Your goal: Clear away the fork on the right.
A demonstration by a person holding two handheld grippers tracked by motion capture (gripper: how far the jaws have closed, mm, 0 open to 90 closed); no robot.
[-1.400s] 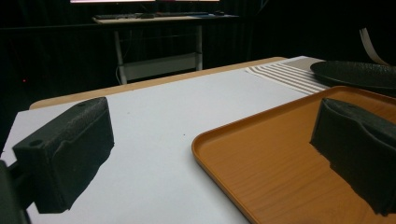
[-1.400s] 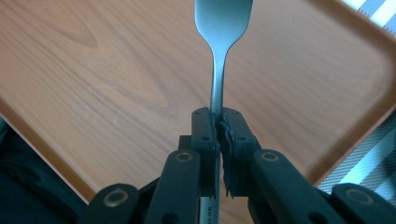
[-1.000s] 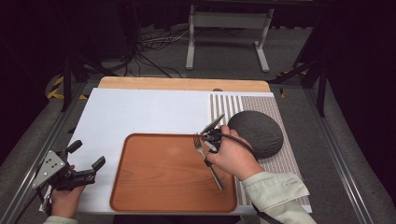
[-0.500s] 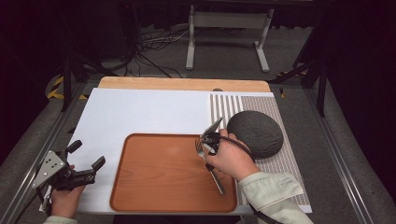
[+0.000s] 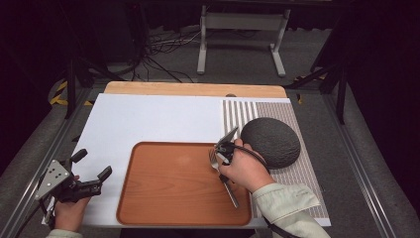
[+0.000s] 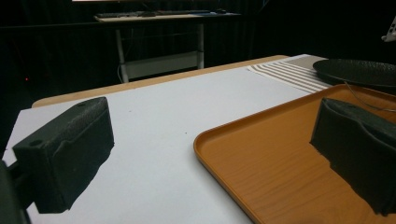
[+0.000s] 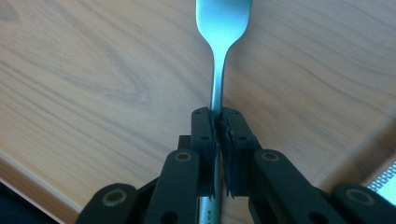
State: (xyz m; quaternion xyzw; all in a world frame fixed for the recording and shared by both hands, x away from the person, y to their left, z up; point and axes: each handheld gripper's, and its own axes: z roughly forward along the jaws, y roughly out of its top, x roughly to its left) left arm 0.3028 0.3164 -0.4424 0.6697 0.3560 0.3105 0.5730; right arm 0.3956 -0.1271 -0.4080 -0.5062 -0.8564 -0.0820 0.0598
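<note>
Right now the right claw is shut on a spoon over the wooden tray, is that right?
Not quite: the right claw is shut on a fork, not a spoon. The high view shows its tines. It is over the wooden tray, as you said.

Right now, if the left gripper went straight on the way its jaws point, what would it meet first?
Probably the wooden tray: the open left gripper points across the white mat with the tray's near corner between its jaws. Beyond that lies the dark plate. Its height above the mat is unclear.
</note>
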